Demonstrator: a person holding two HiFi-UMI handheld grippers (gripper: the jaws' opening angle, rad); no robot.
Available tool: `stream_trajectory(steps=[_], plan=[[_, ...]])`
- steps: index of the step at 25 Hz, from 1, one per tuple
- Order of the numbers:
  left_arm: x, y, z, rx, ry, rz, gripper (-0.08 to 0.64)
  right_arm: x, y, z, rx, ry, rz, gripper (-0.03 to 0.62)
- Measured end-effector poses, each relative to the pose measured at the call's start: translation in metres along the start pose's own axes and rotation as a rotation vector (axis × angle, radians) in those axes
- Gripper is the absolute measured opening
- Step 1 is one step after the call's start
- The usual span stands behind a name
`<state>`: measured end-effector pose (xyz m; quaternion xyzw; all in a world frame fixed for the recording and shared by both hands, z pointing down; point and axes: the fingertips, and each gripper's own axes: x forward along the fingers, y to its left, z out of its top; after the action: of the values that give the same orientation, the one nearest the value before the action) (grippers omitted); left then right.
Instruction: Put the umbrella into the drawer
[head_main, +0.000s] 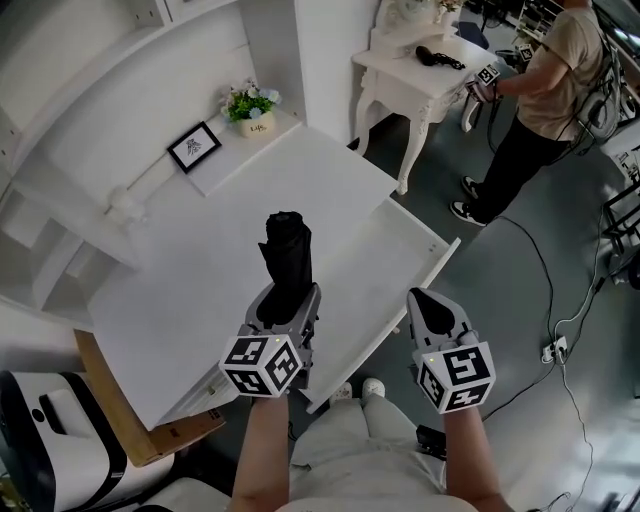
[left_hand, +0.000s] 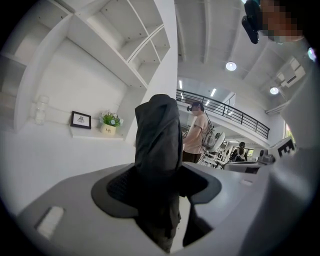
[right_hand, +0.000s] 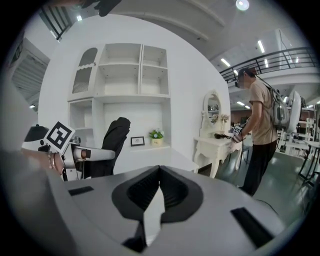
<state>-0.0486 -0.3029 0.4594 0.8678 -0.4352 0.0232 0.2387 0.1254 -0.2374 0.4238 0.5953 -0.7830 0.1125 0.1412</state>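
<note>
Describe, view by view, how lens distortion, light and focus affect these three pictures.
Head view: evenly lit, sharp, the desk has bowed edges. Left gripper view: black vignette, the close umbrella dark and soft, ceiling lamp glaring. Right gripper view: same vignette, shelf unit bulging, background crisp.

Umbrella (head_main: 286, 250) black; desk (head_main: 270, 180), drawer (head_main: 385, 270) white; floor (head_main: 520, 300) grey; frame (head_main: 194, 147) black.

- Your scene's bright and evenly lit; ceiling lights (left_hand: 230, 65) glare at 1 o'clock in the left gripper view.
- Both gripper views bend hard at the edges, black corners all round.
- Your umbrella (left_hand: 159, 150) is a dark, soft blob up close.
</note>
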Motion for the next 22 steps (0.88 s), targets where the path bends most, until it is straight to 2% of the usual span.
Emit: stream_trajectory(steps=[12, 22], plan=[[0.012, 0.008, -0.06, -0.033, 0.136, 0.087, 0.268, 0.009, -0.022, -0.037, 0.084, 0.084, 0.046, 0.008], [0.017, 0.012, -0.107, -0.059, 0.255, 0.113, 0.268, 0.028, -0.023, -0.039, 0.078, 0.114, 0.102, 0.008]])
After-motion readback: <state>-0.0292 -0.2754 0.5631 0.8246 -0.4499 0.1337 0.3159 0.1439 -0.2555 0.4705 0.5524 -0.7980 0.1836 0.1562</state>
